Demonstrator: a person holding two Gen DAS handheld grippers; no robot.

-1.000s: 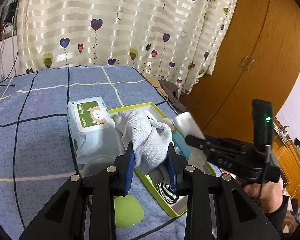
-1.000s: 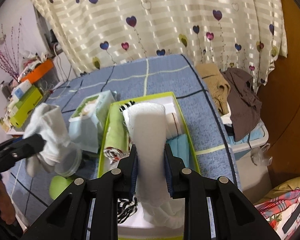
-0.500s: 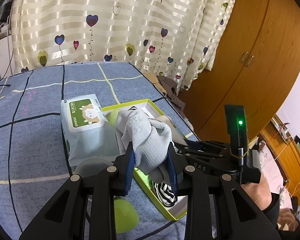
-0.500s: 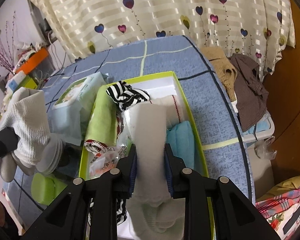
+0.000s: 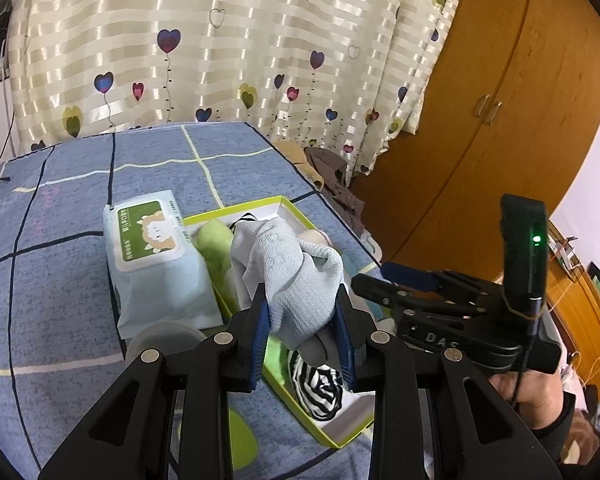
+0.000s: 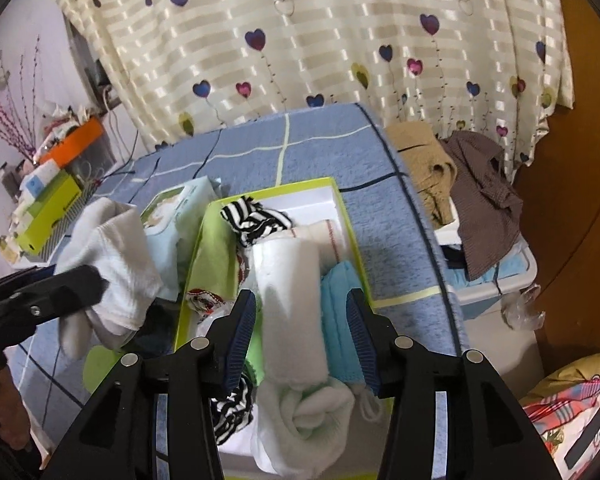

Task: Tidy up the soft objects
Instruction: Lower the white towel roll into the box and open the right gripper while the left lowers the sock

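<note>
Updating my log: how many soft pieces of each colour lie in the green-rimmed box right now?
Black-and-white striped fabric bundles: 2
White rolled towel: 1
Turquoise folded cloth: 1
Lime-green cloth: 1
Cream roll with red stitching: 1
Red-printed white piece: 1
Total: 7

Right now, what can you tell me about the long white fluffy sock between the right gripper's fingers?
The long white fluffy sock looks like soft terry cloth. It lies lengthwise in the green-rimmed box, its near end rolled into a fat curl. The right gripper straddles it with the jaws open, so nothing pinches it. A folded turquoise cloth lies against one side.
</note>
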